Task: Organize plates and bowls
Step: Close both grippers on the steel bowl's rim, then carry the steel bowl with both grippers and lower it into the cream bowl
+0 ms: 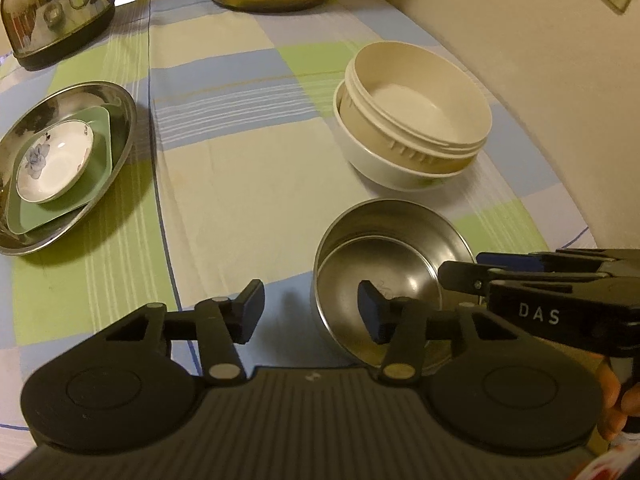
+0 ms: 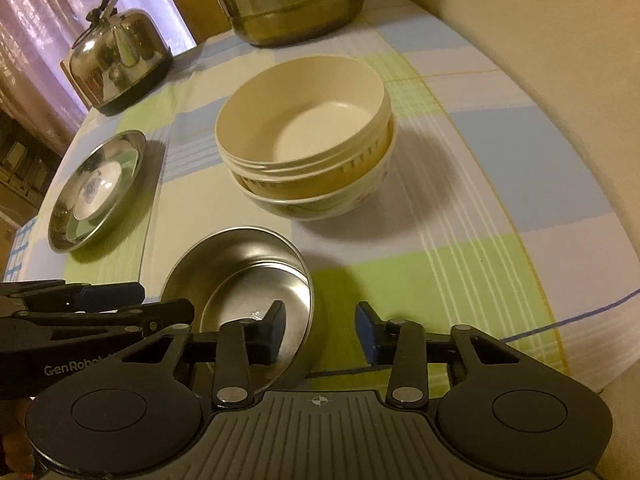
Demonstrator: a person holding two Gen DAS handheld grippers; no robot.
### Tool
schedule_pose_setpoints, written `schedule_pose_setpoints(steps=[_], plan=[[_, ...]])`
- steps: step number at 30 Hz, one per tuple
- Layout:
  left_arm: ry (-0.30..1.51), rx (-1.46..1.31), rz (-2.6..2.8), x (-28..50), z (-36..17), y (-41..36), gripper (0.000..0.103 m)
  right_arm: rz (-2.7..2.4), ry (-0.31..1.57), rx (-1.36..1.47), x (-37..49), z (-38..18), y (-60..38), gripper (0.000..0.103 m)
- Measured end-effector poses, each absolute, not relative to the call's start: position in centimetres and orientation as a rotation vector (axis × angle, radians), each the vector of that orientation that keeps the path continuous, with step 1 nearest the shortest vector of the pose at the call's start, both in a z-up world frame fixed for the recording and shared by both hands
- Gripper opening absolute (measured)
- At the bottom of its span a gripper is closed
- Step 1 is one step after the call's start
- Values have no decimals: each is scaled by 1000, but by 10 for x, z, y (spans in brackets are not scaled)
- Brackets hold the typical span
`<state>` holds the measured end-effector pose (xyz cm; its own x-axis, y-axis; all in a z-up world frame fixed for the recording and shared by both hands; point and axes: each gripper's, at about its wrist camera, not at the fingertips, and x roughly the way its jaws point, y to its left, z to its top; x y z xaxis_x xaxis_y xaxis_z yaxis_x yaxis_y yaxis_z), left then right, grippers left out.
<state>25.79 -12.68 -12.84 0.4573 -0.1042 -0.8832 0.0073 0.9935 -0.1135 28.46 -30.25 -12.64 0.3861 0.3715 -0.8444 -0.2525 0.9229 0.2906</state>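
Here the steel bowl (image 1: 394, 280) sits upright, mouth up.

Left gripper (image 1: 311, 311) fingers astride steel bowl (image 1: 394, 264) rim.

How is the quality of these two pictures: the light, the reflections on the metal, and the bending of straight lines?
Left wrist view: warm, dim, yellowish light; soft glare inside the steel bowls; the kettle mirrors the room; the tablecloth stripes curve from fisheye distortion. Right wrist view: same warm cast; the cream bowl throws a shadow to the right; purple glare on the curtain; edges look soft.
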Motion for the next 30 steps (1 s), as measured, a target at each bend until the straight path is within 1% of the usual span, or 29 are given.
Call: schedule_pose_setpoints(steps=[2,3,6,9,13,14,16,17,22,30], plan=[[1102,-96,-69,260,-131,-128,41,401,1115,120,287,-129,-302,34],[1106,-96,-71,260,-132,-128,37,401,1119,119,288,-130,-302,31],[1117,-100,-70,261,-134,-130,33,404,1123,123,288,-132,-303,26],[1123,-101,-74,262,-135,-130,28,405,1121,124,287,-132,-303,23],[1133,-111,-80,263,-137,-130,18,408,1115,124,286,-132,-302,19],[1136,-115,-80,263,-138,-130,17,409,1113,122,286,-132,-302,17],[1143,-127,-85,263,-138,-130,12,418,1111,126,285,-132,-300,12],[1143,-132,-88,263,-138,-130,11,417,1111,124,284,-131,-299,11],[1143,-131,-94,259,-138,-131,9,406,1120,126,281,-130,-299,10],[1123,-132,-92,249,-129,-125,9,416,1122,120,274,-123,-296,10]])
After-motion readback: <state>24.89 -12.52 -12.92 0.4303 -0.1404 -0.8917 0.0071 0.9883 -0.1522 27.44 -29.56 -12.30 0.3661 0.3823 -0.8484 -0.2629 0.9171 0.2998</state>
